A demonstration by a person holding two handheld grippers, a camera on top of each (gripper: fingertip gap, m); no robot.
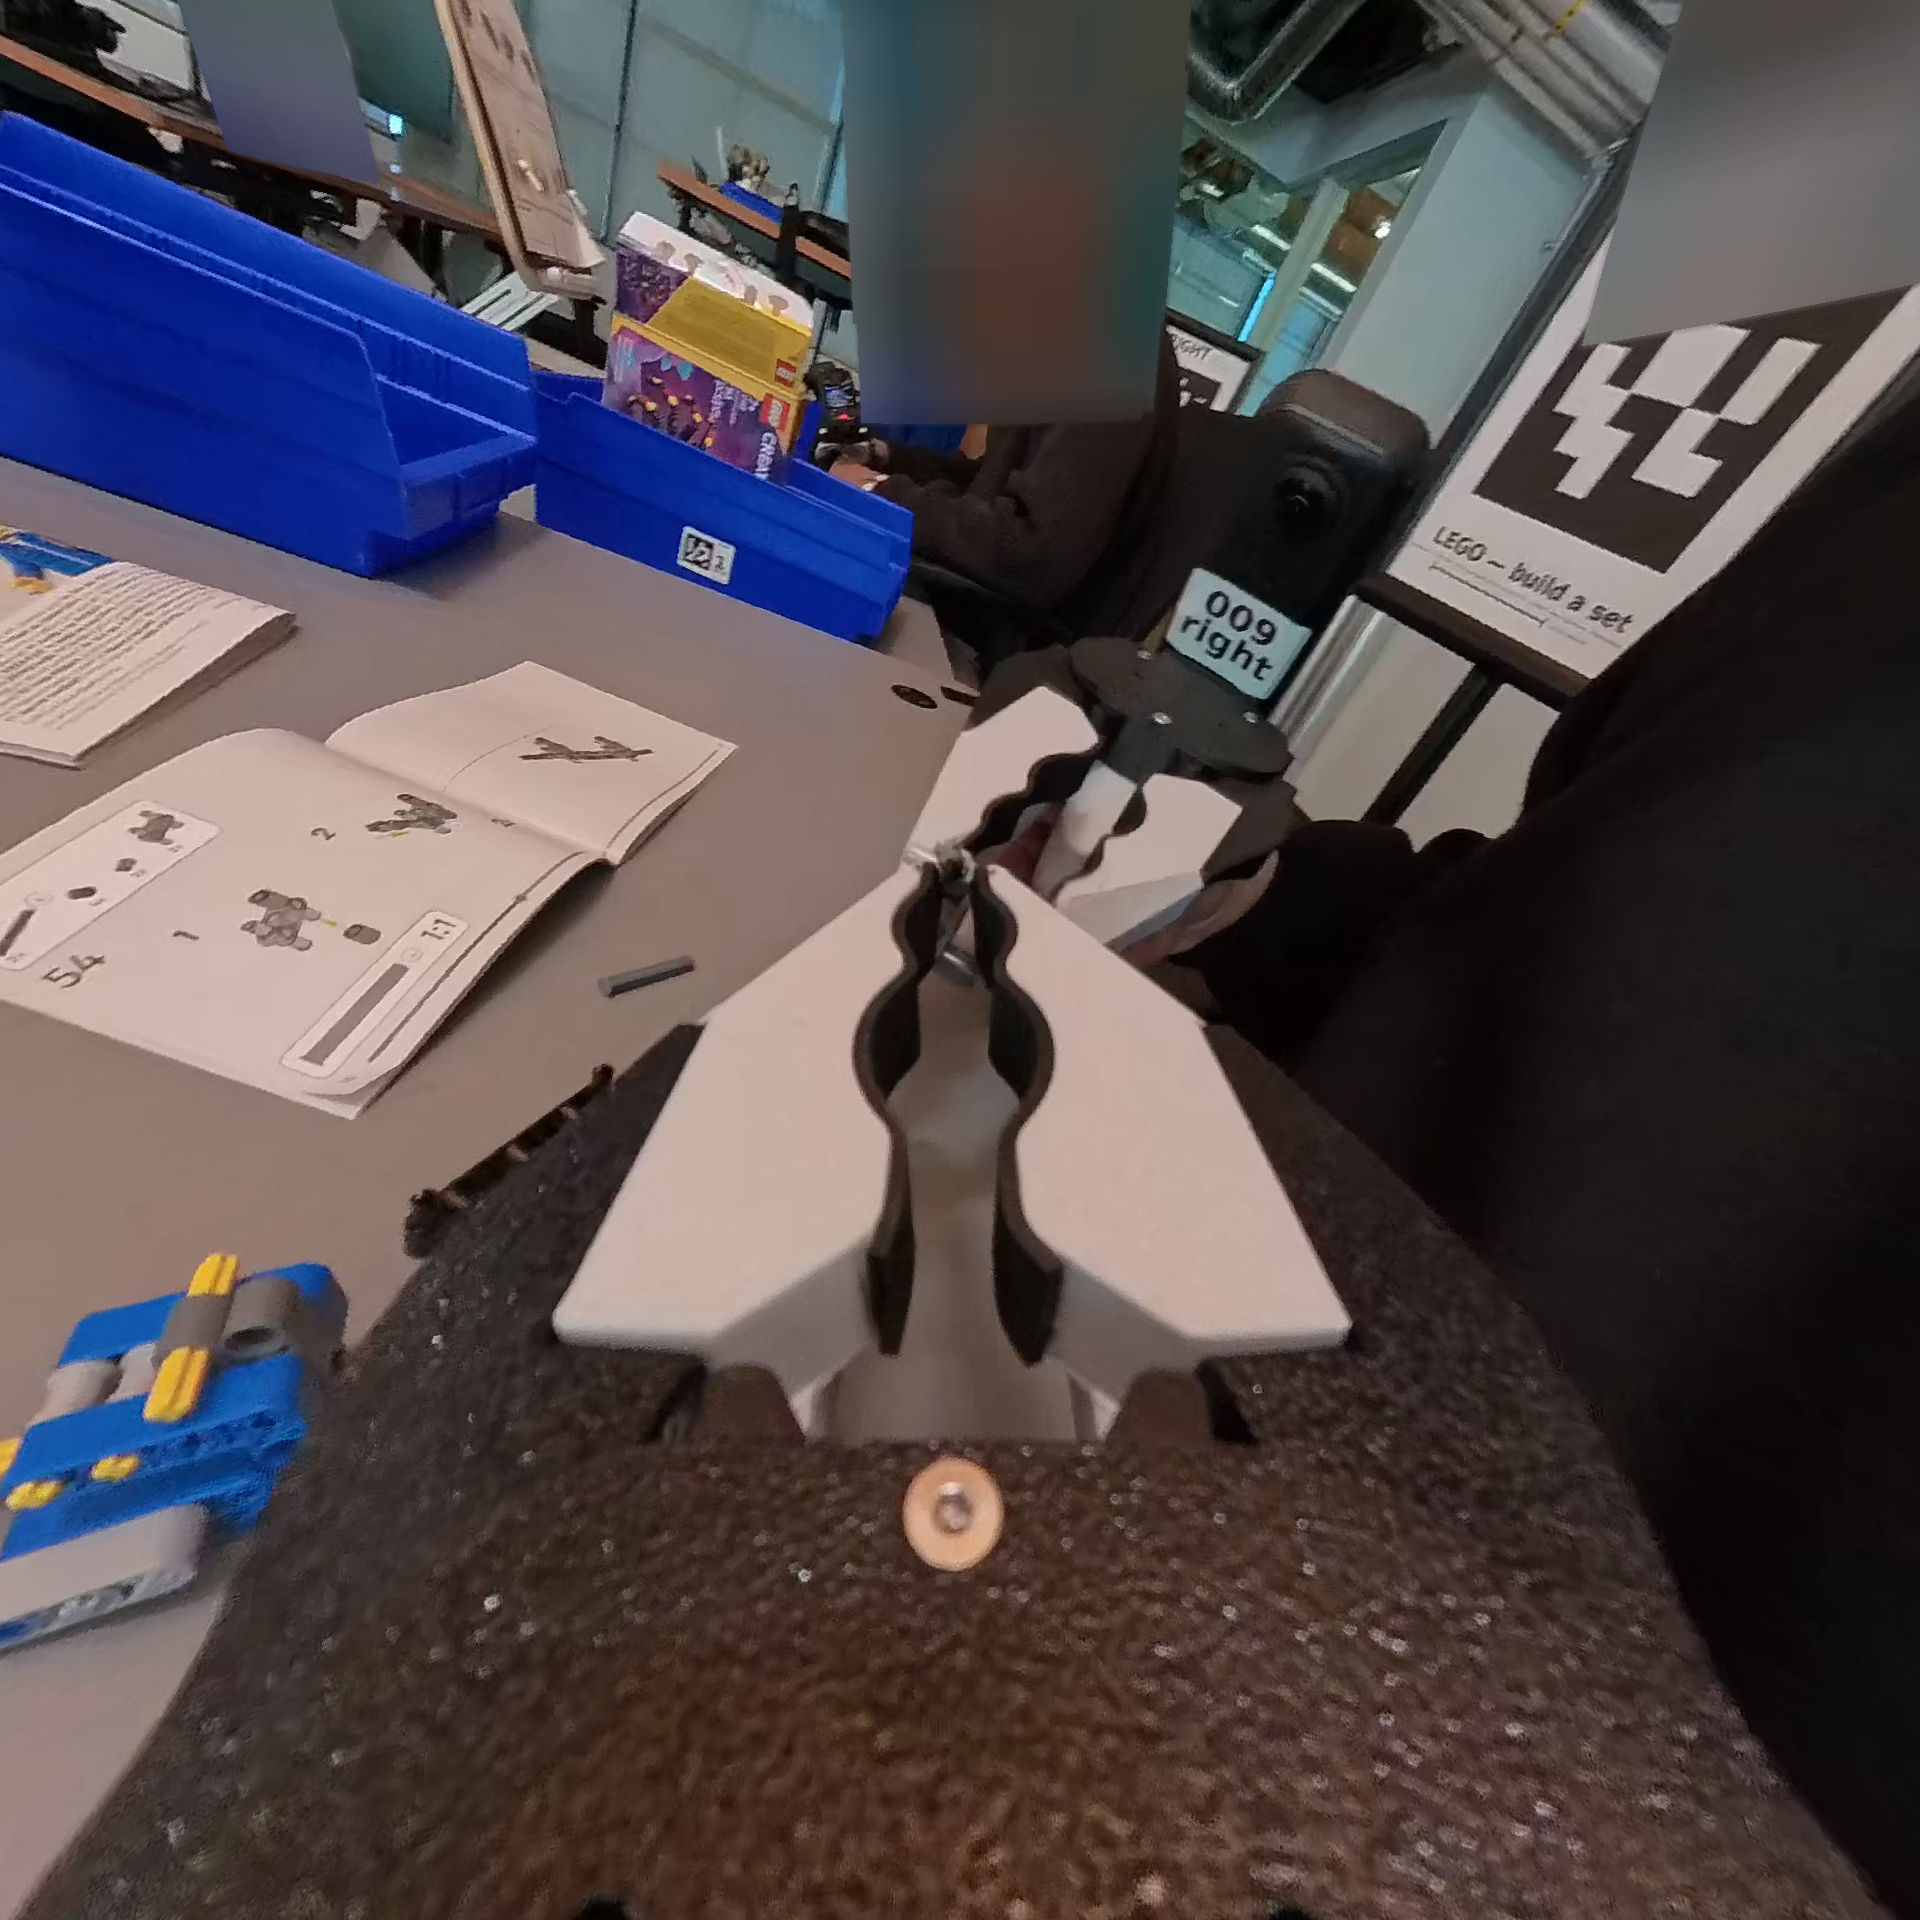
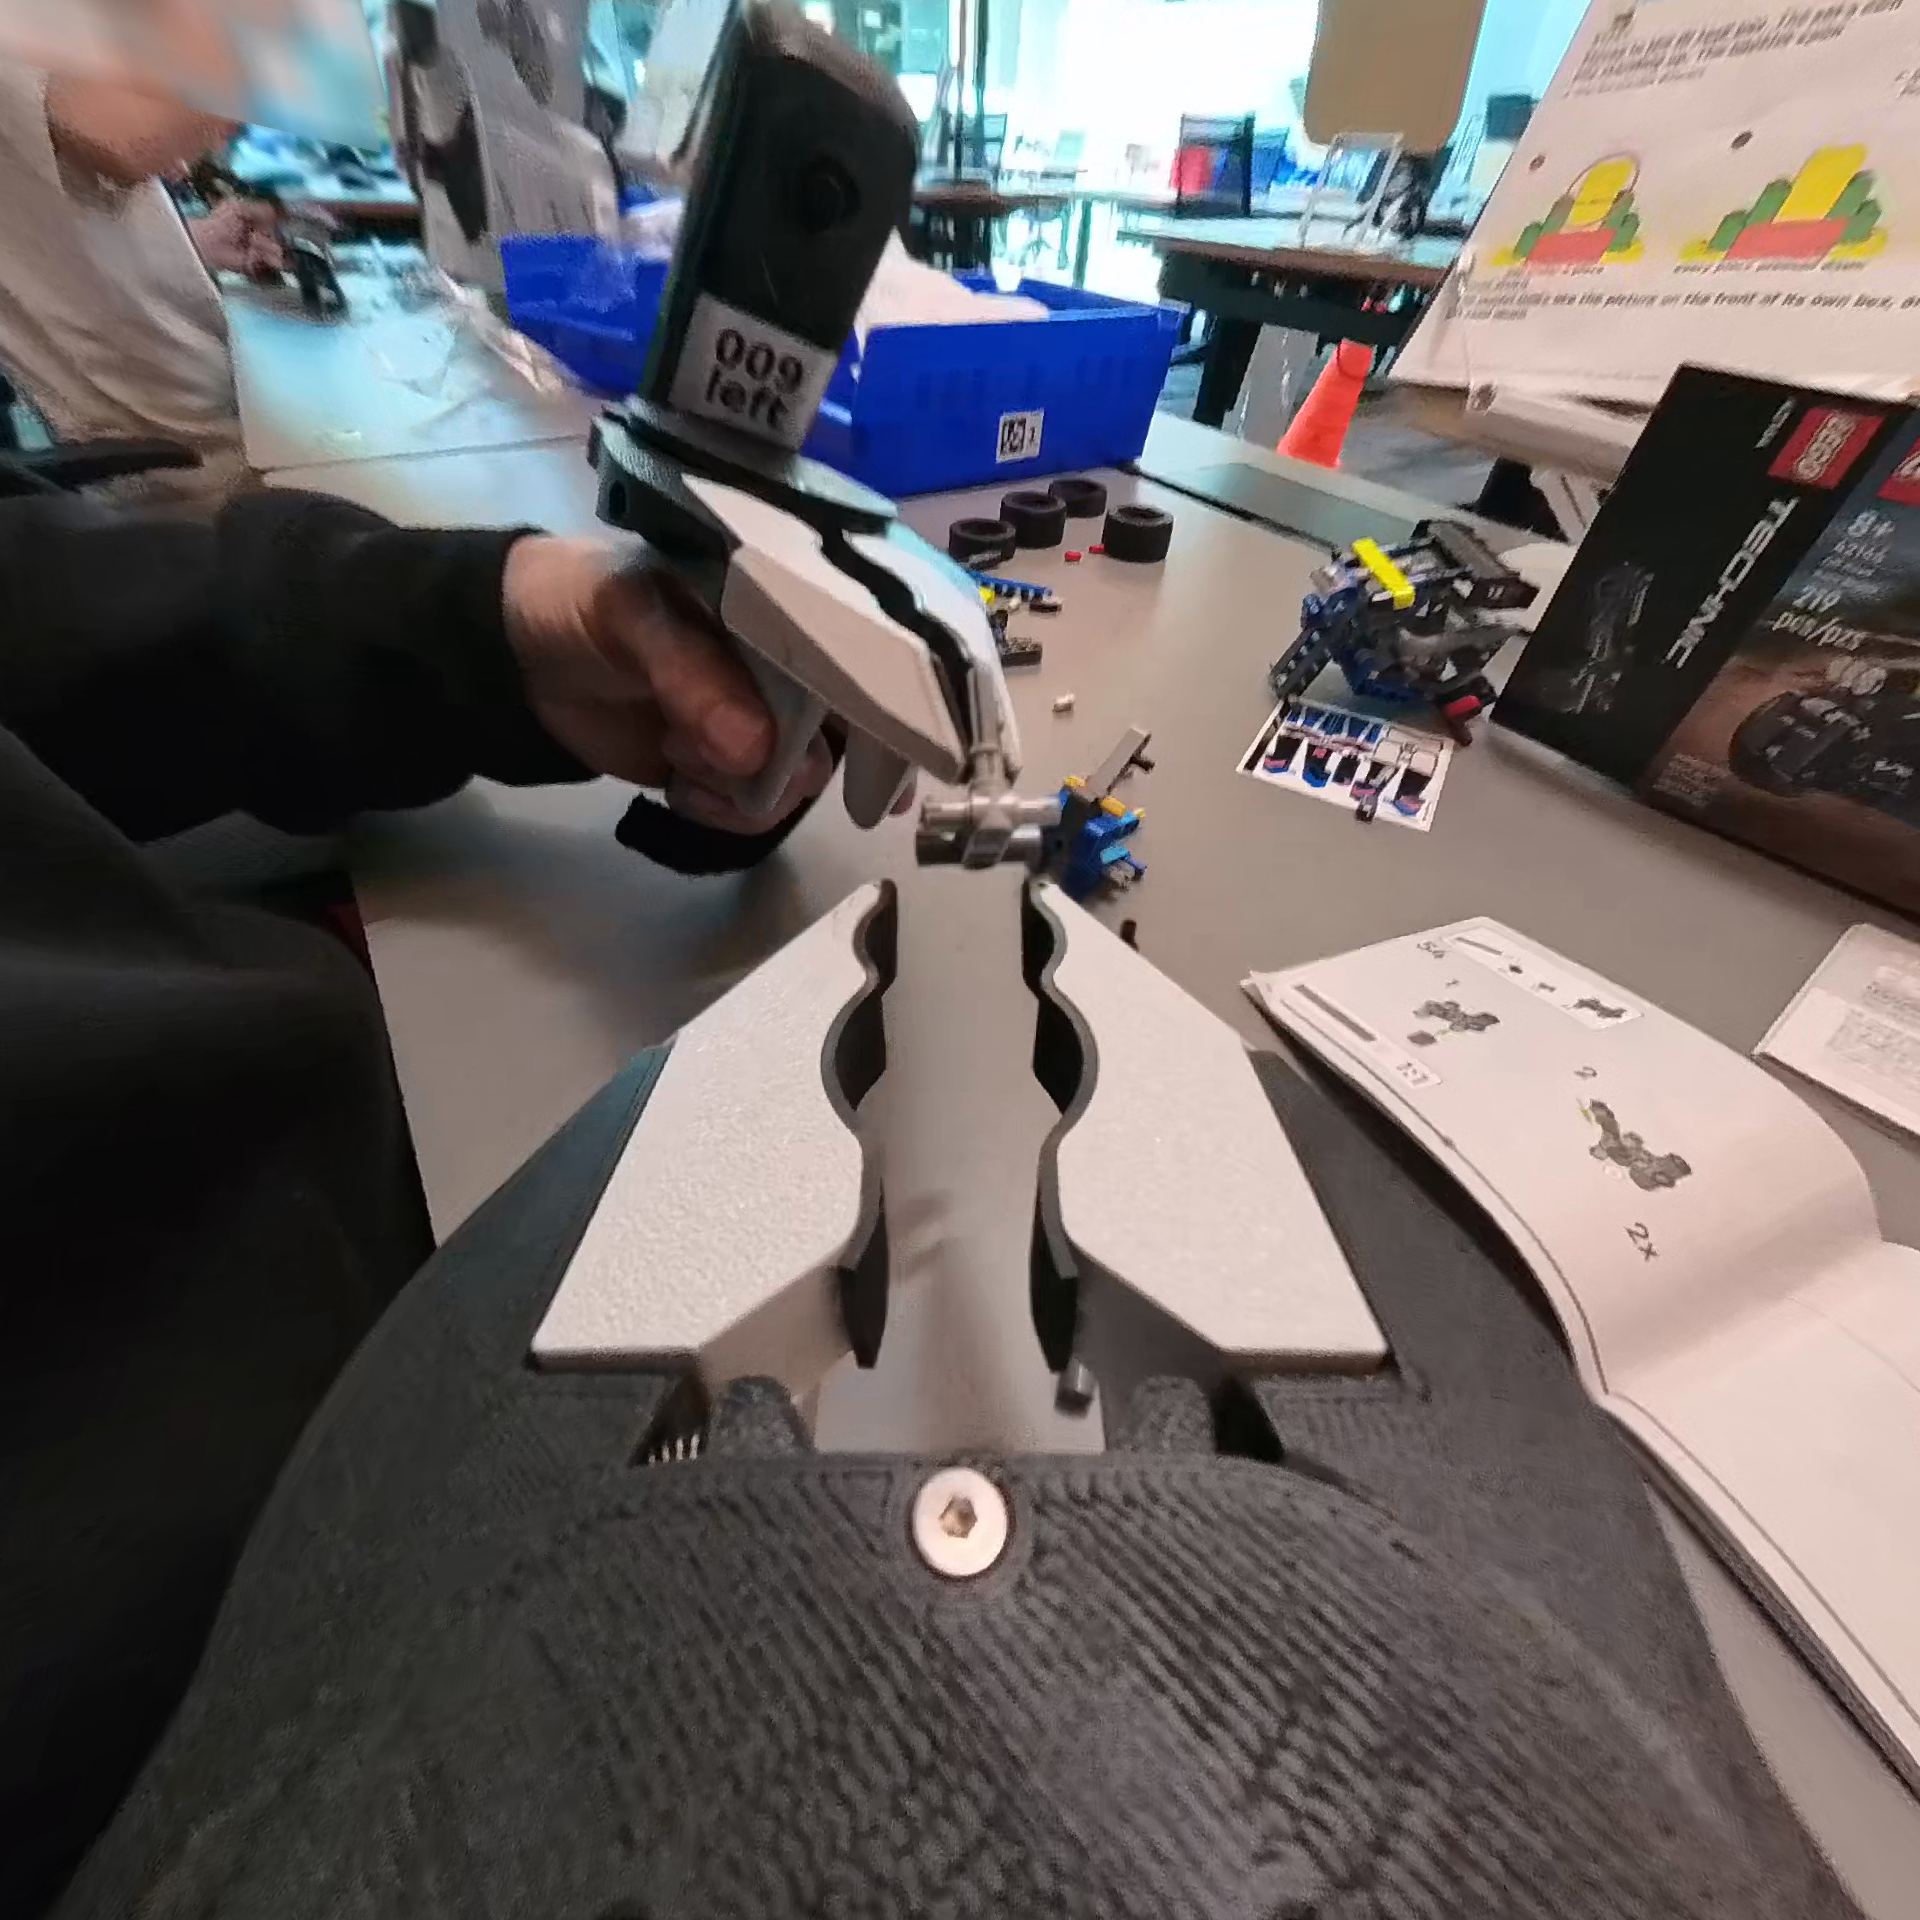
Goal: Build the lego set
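Note:
My left gripper point(image 1: 951, 883) is shut on a small grey connector piece point(image 2: 982, 821) and holds it in the air above the table. In the right wrist view the left gripper point(image 2: 987, 764) hangs tip down, just ahead of my right gripper point(image 2: 961, 904). The right gripper is open and empty, its tips just below the connector, not touching it. It also shows in the left wrist view point(image 1: 1023, 862), facing the left one. A small blue sub-assembly point(image 2: 1096, 831) lies on the table behind the connector. A blue, grey and yellow sub-assembly point(image 1: 156, 1423) lies at the lower left.
An open instruction booklet point(image 1: 343, 883) point(image 2: 1558, 1143) lies on the grey table. A dark beam point(image 1: 649, 977) lies by it. A larger built chassis point(image 2: 1392, 613), several black tyres point(image 2: 1039, 520), a sticker sheet point(image 2: 1351, 764), the set's box point(image 2: 1745, 623) and blue bins point(image 1: 260, 364) stand farther off. Less than 4 cm separates the two grippers' tips.

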